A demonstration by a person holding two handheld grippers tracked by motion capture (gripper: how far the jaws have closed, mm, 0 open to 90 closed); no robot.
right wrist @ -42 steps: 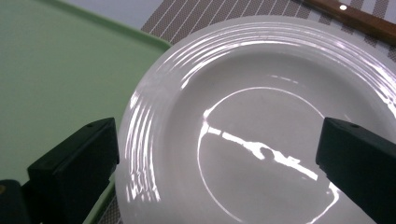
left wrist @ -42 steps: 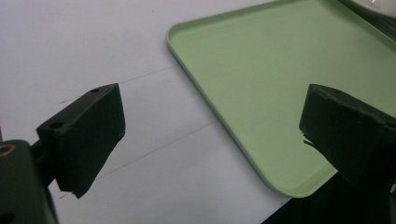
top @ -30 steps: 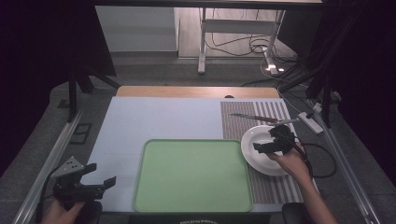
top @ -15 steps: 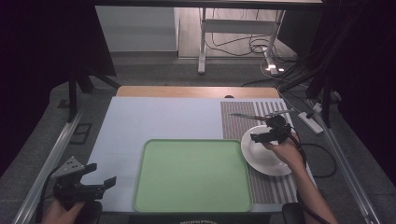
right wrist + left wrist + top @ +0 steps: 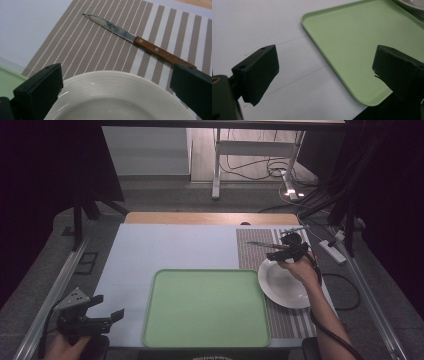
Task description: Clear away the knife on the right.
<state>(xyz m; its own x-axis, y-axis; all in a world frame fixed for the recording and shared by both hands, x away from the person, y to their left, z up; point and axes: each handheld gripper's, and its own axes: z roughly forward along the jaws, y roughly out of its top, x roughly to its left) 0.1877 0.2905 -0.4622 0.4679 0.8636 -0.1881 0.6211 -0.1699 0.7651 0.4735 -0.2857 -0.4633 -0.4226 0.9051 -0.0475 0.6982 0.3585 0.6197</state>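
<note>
My right hand-held gripper (image 5: 285, 251) hovers over the far rim of a white plate (image 5: 282, 285), jaws spread wide with nothing between them; in the right gripper view the same wide gap frames the plate (image 5: 117, 97), which I see holding nothing. Just beyond the plate, a wooden-handled knife (image 5: 135, 38) lies flat on the brown-and-white striped placemat (image 5: 100, 52), its blade pointing left; from above the knife (image 5: 260, 244) sits at the mat's far end, close under the gripper. The placemat (image 5: 250, 245) covers the right side of the table (image 5: 175, 245).

My left hand-held gripper (image 5: 95, 312) hangs at the near left corner of the table, its jaws also wide apart and gripping nothing. Through its own camera I look across bare pale table (image 5: 262, 25) to the near left corner of a green tray (image 5: 352, 45). The tray (image 5: 207, 307) lies near the table's front edge, centre, just left of the plate, and carries nothing.
</note>
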